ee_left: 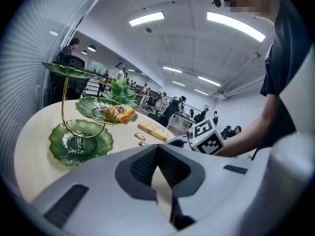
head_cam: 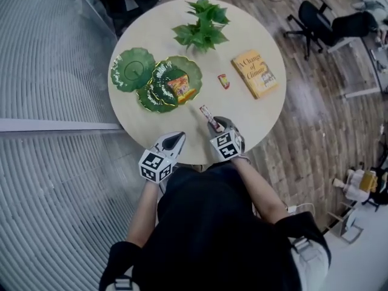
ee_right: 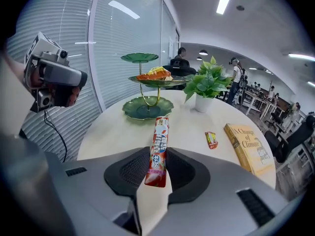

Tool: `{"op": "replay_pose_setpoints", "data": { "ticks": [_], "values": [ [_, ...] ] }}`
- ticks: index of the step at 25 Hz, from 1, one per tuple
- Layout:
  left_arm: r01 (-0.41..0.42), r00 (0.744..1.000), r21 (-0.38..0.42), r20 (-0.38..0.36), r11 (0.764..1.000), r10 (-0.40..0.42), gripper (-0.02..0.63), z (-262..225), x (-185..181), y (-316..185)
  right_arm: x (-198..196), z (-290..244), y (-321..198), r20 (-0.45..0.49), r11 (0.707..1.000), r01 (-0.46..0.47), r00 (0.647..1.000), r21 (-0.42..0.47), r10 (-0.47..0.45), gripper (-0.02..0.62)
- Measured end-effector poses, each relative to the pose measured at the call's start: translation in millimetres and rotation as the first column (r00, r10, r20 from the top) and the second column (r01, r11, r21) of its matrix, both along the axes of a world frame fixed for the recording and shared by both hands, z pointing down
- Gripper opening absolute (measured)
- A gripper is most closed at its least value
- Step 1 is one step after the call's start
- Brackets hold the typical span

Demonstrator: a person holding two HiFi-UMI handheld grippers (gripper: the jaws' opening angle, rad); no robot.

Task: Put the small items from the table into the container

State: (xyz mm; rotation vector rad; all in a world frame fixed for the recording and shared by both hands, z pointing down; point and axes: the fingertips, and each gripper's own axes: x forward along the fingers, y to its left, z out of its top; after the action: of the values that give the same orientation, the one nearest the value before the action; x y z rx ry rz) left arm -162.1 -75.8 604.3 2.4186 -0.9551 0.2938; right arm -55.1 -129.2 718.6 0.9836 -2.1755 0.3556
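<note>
Right tongs [ee_right: 157, 150] clamp long glossy red snack stick [ee_right: 161, 131] — left tongs [ee_left: 157, 149] closed, empty.

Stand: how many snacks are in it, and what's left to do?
Done: one orange packet lies on the middle tier of the stand. In hand: the right gripper has its jaws closed on a red stick packet. Left: that stick and the small red packet beside the book. The left gripper is shut, empty.
</note>
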Motion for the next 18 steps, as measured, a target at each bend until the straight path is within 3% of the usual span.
{"op": "replay_pose_setpoints", "data": {
  "ticks": [10,18],
  "values": [
    [-0.002,1.0,0.021,0.011,1.0,0.002,0.002,-6,0,6,13,-20,0,0.006,0.999,-0.027,1.0,0.047,0.026,0.117],
    [0.029,1.0,0.042,-0.004,0.999,-0.029,0.002,-11,-4,1,7,-90,-60,0.044,0.981,-0.023,0.999,0.194,0.014,0.117]
  ]
}}
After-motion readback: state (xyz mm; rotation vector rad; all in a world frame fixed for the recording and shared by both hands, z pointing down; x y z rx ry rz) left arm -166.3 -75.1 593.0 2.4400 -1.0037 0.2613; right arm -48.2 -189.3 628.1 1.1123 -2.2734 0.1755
